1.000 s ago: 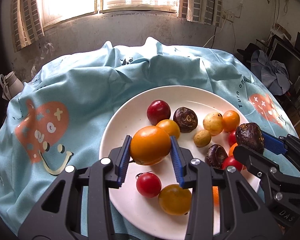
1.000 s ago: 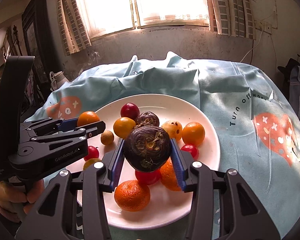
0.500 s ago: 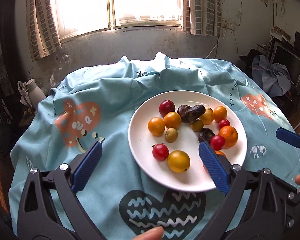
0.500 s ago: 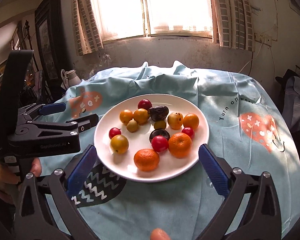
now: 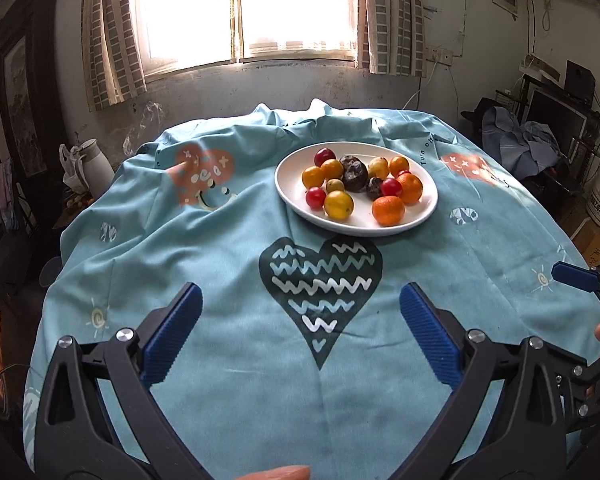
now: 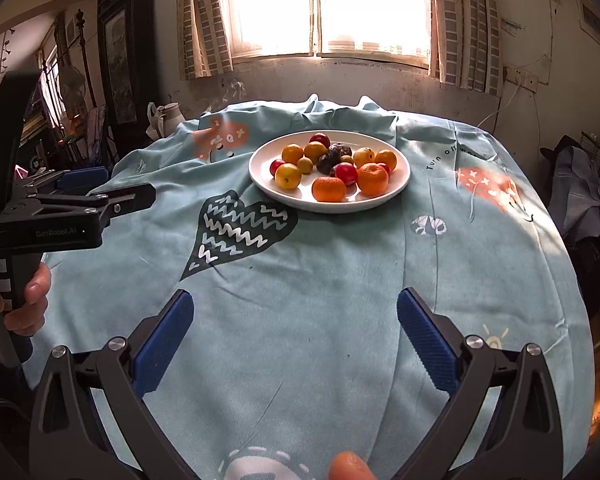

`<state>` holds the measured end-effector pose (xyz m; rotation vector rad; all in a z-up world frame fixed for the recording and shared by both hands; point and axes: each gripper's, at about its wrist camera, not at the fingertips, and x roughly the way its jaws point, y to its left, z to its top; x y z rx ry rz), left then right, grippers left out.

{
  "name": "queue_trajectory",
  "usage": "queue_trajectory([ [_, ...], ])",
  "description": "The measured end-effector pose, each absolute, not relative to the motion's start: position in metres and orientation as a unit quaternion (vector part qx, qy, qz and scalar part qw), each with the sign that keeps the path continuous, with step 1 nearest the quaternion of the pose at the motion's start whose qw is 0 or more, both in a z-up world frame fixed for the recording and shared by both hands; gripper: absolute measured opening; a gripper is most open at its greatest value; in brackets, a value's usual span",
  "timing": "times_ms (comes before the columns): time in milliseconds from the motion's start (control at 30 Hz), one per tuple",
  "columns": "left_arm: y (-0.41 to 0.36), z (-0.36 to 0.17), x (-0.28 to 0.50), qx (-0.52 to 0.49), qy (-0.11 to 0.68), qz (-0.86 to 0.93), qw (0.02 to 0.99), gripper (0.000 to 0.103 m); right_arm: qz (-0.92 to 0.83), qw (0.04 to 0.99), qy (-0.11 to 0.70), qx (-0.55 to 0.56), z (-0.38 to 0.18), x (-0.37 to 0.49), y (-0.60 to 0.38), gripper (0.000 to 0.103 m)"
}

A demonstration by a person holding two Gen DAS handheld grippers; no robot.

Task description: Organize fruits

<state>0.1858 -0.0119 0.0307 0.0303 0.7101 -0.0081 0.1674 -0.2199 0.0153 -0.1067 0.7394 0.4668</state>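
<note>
Both hand-held grippers, left (image 5: 300,322) and right (image 6: 294,328), gape empty, well short of the fruit plate (image 5: 428,210).

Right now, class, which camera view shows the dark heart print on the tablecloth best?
The left wrist view: the dark heart print sits central, upright and whole. In the right wrist view the print lies off to the left, slanted and stretched by the lens, though also unobstructed.

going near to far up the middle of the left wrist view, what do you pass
open left hand-held gripper → dark heart print with white zigzags on the light blue tablecloth → white round plate of fruit → bright window
</note>
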Motion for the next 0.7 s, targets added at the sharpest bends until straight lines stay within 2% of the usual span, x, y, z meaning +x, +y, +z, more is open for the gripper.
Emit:
queue_trajectory([
  [300,-0.013,0.023,0.141,0.021,0.342,-0.002,0.939,0.101,0.211,0.905,0.367,-0.042,0.008,0.144,-0.225,0.102],
  [700,-0.013,0.021,0.127,0.013,0.341,0.005,0.94,0.101,0.211,0.906,0.364,-0.042,0.008,0.129,-0.223,0.102],
])
